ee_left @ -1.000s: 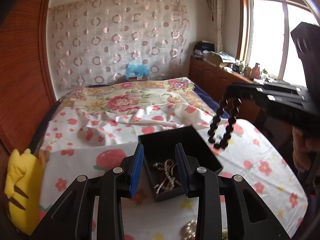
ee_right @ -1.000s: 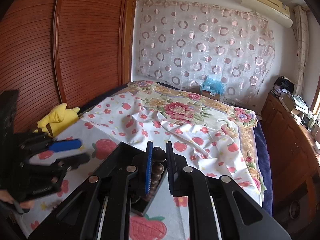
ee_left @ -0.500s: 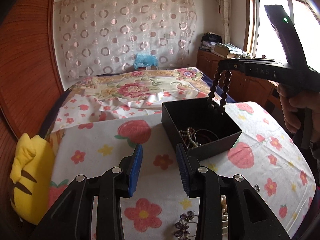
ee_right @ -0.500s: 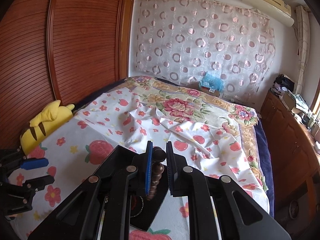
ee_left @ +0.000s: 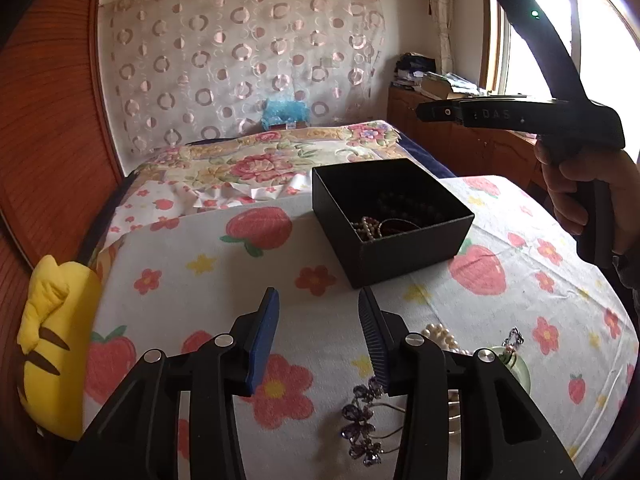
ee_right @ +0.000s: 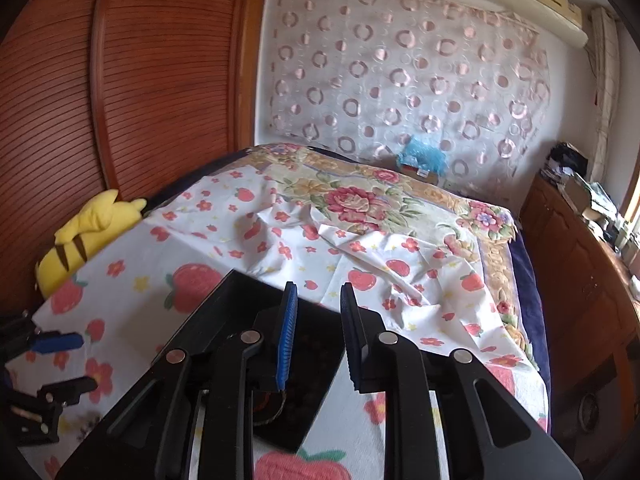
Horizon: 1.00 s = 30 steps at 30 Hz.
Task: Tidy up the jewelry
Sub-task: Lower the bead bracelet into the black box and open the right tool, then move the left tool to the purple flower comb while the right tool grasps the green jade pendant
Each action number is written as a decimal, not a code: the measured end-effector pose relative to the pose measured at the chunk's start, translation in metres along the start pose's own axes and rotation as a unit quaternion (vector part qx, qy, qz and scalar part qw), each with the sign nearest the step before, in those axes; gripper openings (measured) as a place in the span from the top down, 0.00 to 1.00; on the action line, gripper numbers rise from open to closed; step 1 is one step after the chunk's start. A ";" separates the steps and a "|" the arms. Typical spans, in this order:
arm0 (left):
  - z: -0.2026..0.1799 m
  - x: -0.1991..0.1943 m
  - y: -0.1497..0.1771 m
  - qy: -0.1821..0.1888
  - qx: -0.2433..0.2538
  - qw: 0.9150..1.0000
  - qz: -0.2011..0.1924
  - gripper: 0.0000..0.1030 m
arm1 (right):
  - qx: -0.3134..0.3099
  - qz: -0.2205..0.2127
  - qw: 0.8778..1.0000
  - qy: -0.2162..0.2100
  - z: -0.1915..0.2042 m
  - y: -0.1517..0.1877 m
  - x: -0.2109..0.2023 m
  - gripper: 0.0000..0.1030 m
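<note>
A black open box (ee_left: 404, 240) stands on the strawberry-print cloth and holds a dark bead bracelet (ee_left: 404, 206) and a pearl strand (ee_left: 366, 226). My left gripper (ee_left: 318, 316) is open and empty, low over the cloth in front of the box. Loose jewelry lies near it: a purple crystal piece (ee_left: 362, 420), white pearls (ee_left: 440, 336) and a pale green ring (ee_left: 516, 368). My right gripper (ee_right: 318, 300) is open and empty, held above the box (ee_right: 312, 360); it also shows in the left wrist view (ee_left: 424, 112).
A yellow plush toy (ee_left: 52, 336) lies at the cloth's left edge. A bed with a floral cover (ee_left: 256, 164) is behind the box. A wooden cabinet (ee_right: 580, 264) runs along the right wall.
My right gripper opened and let the dark bead bracelet fall into the box. My left gripper drew back from the box toward the loose jewelry.
</note>
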<state>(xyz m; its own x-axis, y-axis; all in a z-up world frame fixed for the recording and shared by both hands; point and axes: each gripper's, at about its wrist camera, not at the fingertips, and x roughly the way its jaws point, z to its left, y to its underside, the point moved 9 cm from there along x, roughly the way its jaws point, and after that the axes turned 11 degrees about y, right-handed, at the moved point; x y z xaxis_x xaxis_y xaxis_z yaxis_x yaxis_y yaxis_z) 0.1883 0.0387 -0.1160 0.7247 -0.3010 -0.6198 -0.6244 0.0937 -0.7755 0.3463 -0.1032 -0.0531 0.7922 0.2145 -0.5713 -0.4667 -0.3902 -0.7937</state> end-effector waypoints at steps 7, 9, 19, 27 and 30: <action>-0.002 -0.002 0.018 0.008 -0.006 1.000 0.009 0.57 | -0.002 0.005 0.999 -0.033 0.014 0.047 -0.032 0.76; -0.001 -0.004 0.025 0.012 -0.013 1.000 0.014 0.56 | -0.002 0.007 0.999 -0.046 0.020 0.062 -0.042 0.76; 0.000 -0.016 0.053 0.030 -0.043 0.998 0.022 0.55 | -0.006 0.029 0.997 -0.073 0.047 0.128 -0.080 0.76; -0.005 -0.002 0.060 0.030 -0.037 0.998 0.041 0.55 | -0.012 0.060 0.993 -0.100 0.067 0.165 -0.089 0.76; -0.007 0.002 0.065 0.028 -0.037 0.998 0.052 0.55 | -0.016 0.066 0.992 -0.109 0.073 0.173 -0.091 0.76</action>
<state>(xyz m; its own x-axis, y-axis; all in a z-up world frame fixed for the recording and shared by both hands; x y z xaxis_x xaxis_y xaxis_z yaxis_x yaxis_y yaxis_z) 0.1475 0.0378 -0.1673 0.6390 -0.3470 -0.6865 -0.7159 0.0579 -0.6958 0.1649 -0.1247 -0.1538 0.6201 0.3471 -0.7036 -0.5441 -0.4558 -0.7044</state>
